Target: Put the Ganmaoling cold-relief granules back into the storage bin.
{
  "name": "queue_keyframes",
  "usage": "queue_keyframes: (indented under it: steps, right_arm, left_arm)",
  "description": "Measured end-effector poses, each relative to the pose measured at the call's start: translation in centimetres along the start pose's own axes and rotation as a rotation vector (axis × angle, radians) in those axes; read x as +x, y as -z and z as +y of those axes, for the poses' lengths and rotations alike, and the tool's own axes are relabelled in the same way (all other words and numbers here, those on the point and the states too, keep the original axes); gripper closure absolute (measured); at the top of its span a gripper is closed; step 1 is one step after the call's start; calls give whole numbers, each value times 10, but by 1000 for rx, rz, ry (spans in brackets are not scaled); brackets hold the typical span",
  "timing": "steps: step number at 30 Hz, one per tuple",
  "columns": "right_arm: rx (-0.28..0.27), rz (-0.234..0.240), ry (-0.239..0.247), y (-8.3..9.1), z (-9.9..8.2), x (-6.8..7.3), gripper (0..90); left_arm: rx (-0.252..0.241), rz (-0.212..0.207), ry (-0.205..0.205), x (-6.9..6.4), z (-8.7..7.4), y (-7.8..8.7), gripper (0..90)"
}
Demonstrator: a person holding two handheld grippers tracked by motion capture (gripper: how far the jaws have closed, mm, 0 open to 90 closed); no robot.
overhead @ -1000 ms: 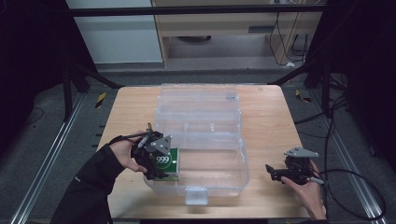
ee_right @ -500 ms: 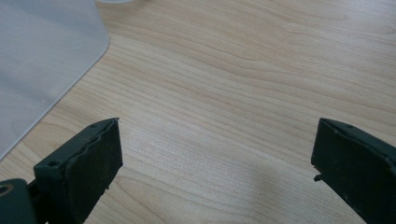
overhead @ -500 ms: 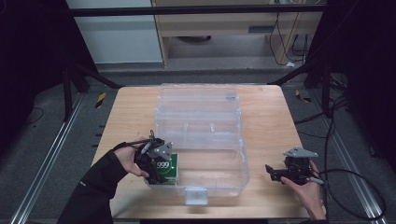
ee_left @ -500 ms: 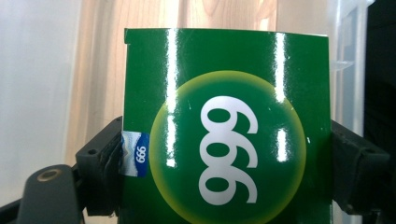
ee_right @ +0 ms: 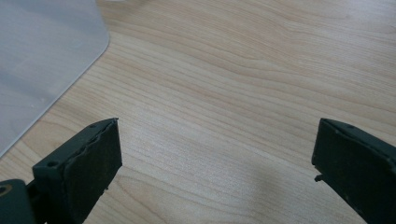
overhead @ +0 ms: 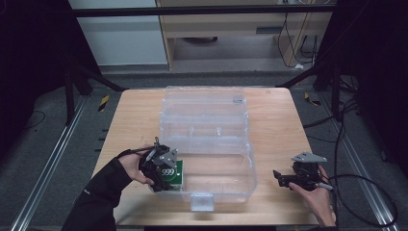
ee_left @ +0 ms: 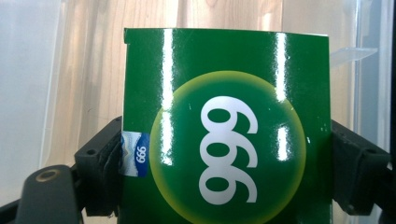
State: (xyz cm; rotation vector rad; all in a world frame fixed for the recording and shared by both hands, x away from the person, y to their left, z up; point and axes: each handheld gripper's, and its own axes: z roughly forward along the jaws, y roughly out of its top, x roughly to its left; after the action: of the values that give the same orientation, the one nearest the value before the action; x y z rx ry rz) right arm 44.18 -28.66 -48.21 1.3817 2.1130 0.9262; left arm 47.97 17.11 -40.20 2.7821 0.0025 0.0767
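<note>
Left gripper view up close, white 999 on green box (ee_left: 224, 140) squeezed between both jaws, right gripper (ee_right: 217, 172) wide open over bare table (ee_right: 243, 70), clear case (ee_right: 42, 56) at 10 o'clock

Lab-like recording bay: wooden table (overhead: 134, 120) inside black metal frame (overhead: 192, 10), floor rails (overhead: 45, 163), loose cables (overhead: 358, 144)

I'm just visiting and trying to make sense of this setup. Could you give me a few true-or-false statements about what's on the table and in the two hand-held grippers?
1. The left gripper clamps a green box marked 999. True.
2. The right gripper holds a box too. False: its jaws stand open over bare wooden table.
3. The clear plastic organiser case lies open. True.
4. The green box sits at the case's far right corner. False: it is at the near left corner.
</note>
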Motion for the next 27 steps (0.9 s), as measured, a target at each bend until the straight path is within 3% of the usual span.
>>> queue_keyframes:
  steps: [7,9,10,11,16,20,23,27]
  right_arm:
    - [1,0,2,0,0,0,15]
    - [2,-6,11,-1,0,0,14]
    - [2,-7,11,-1,0,0,14]
    - [3,-7,12,-1,0,0,14]
    - [-1,-5,10,0,0,-1,14]
    - [-9,-13,6,1,-1,-1,19]
    - [-12,-13,0,2,-1,-1,21]
    - [-14,-15,-9,3,-2,-2,25]
  left_arm:
    - [-4,8,4,0,-1,1,134]
    - [-20,10,12,0,-1,3,127]
    - [-64,17,25,-1,-1,9,133]
    - [-76,24,26,-2,-1,13,137]
    - [-104,51,30,-4,-3,27,160]
    - [-173,93,81,-6,-13,44,185]
    - [-198,112,109,-8,-21,49,200]
    - [-254,176,202,-14,-45,56,205]
